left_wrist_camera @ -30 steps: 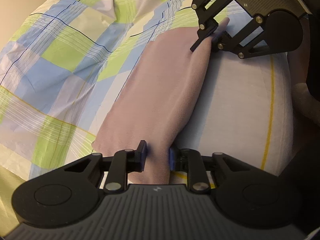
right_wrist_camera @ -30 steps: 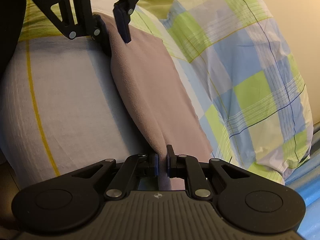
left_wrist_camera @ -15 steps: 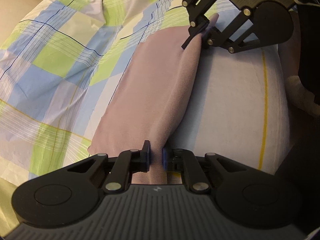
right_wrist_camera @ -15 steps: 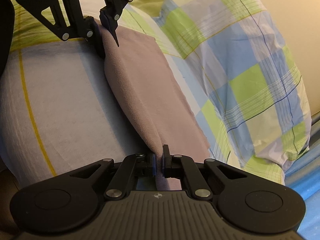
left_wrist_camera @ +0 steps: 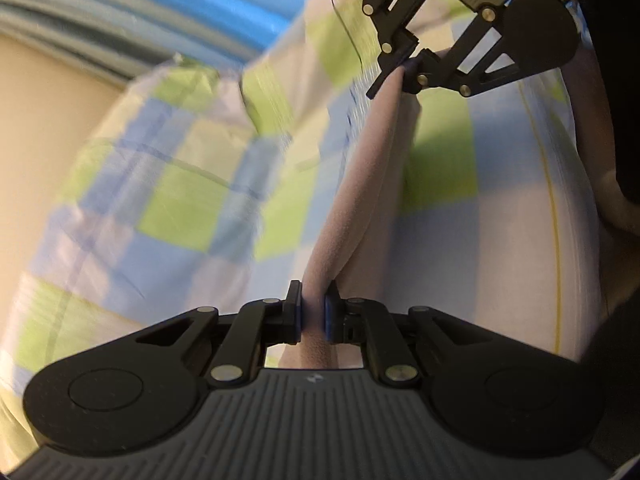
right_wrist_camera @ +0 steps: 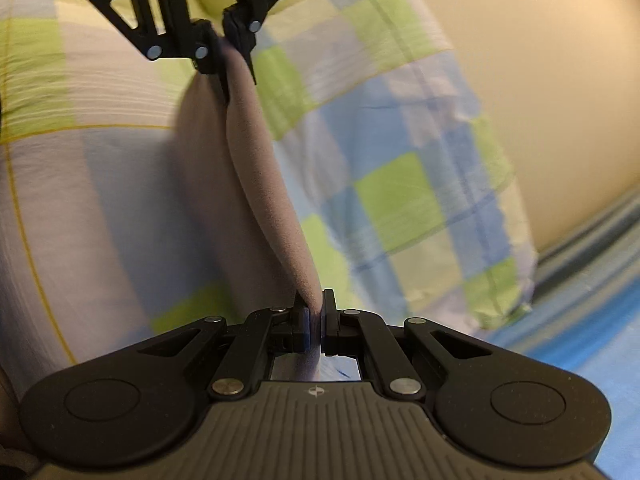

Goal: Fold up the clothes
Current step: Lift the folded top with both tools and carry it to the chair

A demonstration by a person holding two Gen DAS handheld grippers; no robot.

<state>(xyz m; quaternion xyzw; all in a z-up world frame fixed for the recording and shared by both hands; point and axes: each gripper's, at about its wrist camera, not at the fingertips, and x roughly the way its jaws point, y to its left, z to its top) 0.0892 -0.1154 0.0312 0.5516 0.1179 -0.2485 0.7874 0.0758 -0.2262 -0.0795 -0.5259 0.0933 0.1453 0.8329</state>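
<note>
Cloth (left_wrist_camera: 362, 184) hangs stretched between my claws above the checked bedsheet (left_wrist_camera: 168, 208): left claw (left_wrist_camera: 313, 312) pinches one end, right claw (right_wrist_camera: 314, 316) the other. I should keep both level and the edge tight.

Left gripper (left_wrist_camera: 313, 312): jaws closed on the cloth (left_wrist_camera: 360, 184), pinching one end of its edge.
Right gripper (right_wrist_camera: 314, 322): jaws closed on the other end of the same edge.
Pose: the two grippers face each other, well apart, each showing at the top of the other's view, the edge stretched between them.
</note>
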